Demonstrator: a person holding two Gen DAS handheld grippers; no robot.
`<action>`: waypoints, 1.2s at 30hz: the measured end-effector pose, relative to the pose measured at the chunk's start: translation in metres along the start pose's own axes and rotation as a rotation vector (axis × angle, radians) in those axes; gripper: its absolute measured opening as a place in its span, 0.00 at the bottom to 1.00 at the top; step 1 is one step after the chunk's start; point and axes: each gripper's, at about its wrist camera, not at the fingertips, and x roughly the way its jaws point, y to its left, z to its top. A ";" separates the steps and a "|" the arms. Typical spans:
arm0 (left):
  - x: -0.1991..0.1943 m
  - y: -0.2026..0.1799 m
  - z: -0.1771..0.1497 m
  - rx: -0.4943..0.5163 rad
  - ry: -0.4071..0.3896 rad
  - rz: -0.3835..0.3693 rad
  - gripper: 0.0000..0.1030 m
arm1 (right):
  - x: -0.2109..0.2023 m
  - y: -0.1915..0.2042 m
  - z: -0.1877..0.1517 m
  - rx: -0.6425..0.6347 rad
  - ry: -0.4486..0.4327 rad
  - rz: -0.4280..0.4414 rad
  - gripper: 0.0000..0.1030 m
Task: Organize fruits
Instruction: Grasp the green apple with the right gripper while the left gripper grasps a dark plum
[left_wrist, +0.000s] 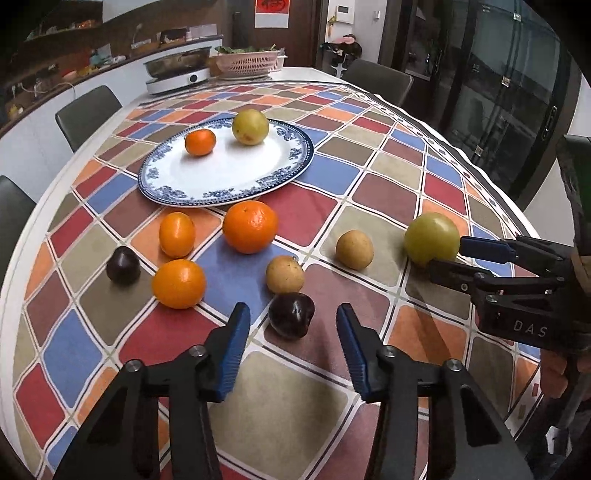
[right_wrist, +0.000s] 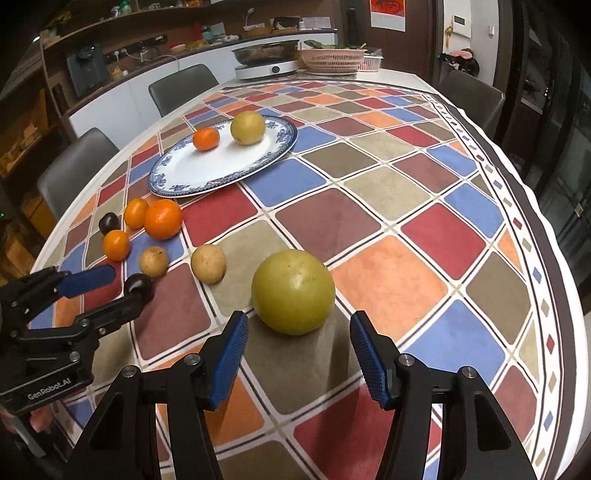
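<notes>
A blue-rimmed white plate (left_wrist: 192, 184) (right_wrist: 177, 173) holds a small orange (left_wrist: 200, 141) and a yellow-green fruit (left_wrist: 250, 126). On the checkered cloth lie three oranges, the biggest (left_wrist: 250, 226) nearest the plate, two brown fruits (left_wrist: 285, 274) (left_wrist: 354, 249), two dark plums (left_wrist: 291, 314) (left_wrist: 123, 265) and a big green fruit (right_wrist: 293, 291) (left_wrist: 431, 238). My left gripper (left_wrist: 293, 317) is open, its fingers on either side of the near plum. My right gripper (right_wrist: 299, 326) is open just short of the green fruit.
At the table's far end stand a cooker with a steel pan (left_wrist: 177, 70) and a pink basket (left_wrist: 247, 62). Grey chairs (left_wrist: 86, 114) stand along the left side and far right. The table edge curves close on the right (right_wrist: 576, 295).
</notes>
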 end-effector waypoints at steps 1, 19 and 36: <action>0.002 0.001 0.001 -0.005 0.004 -0.004 0.42 | 0.001 0.000 0.001 0.001 0.000 0.002 0.56; 0.009 0.005 0.004 -0.023 0.010 -0.030 0.27 | 0.014 0.005 0.005 -0.009 -0.004 0.006 0.48; -0.018 0.009 0.006 -0.013 -0.065 -0.013 0.26 | -0.011 0.020 0.005 -0.028 -0.048 0.032 0.46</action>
